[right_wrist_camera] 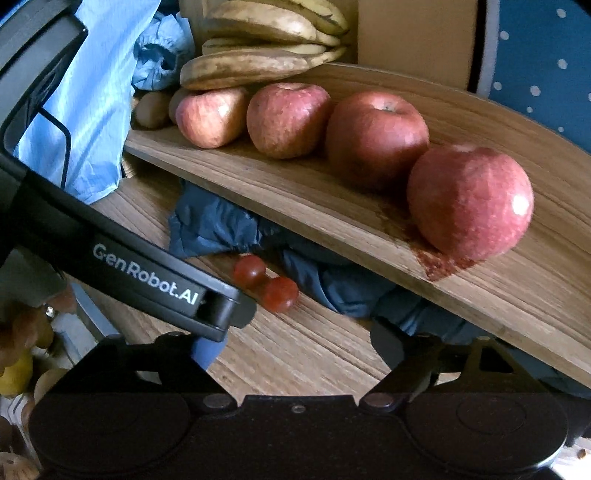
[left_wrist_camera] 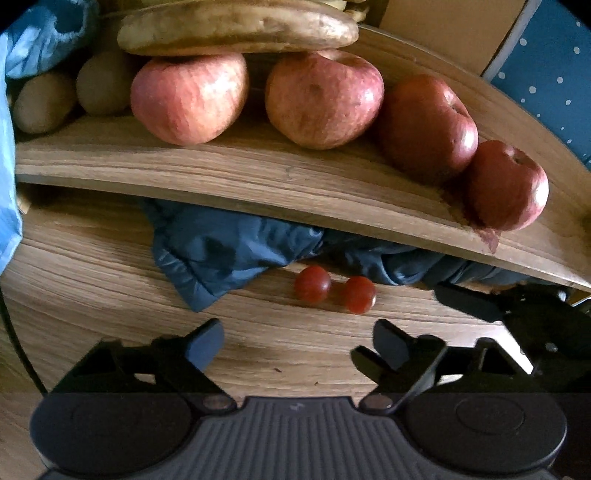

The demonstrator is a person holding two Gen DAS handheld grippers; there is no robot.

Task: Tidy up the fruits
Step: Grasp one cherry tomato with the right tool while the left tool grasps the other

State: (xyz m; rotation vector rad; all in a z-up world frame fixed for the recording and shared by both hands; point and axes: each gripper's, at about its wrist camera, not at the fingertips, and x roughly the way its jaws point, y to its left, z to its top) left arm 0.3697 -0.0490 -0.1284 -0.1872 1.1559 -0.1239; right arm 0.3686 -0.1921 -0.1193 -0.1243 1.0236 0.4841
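Observation:
Two small red tomatoes point(left_wrist_camera: 312, 284) point(left_wrist_camera: 358, 294) lie side by side on the wooden table, just in front of a raised wooden board point(left_wrist_camera: 221, 173). Several red apples point(left_wrist_camera: 188, 98) stand in a row on the board, with bananas point(left_wrist_camera: 236, 26) resting on them and brown kiwis point(left_wrist_camera: 44, 103) at the left end. My left gripper point(left_wrist_camera: 297, 343) hovers short of the tomatoes, open, with nothing between its fingers. In the right wrist view the tomatoes point(right_wrist_camera: 264, 282) sit ahead of my right gripper point(right_wrist_camera: 295, 349), which is open and empty. The left gripper's body point(right_wrist_camera: 162, 284) crosses over its left finger.
A dark blue cloth point(left_wrist_camera: 221, 251) is bunched under the board right behind the tomatoes. Light blue fabric point(right_wrist_camera: 92, 110) hangs at the left. A blue dotted surface point(left_wrist_camera: 546, 74) stands at the back right. More fruit point(right_wrist_camera: 14, 373) shows at the lower left of the right wrist view.

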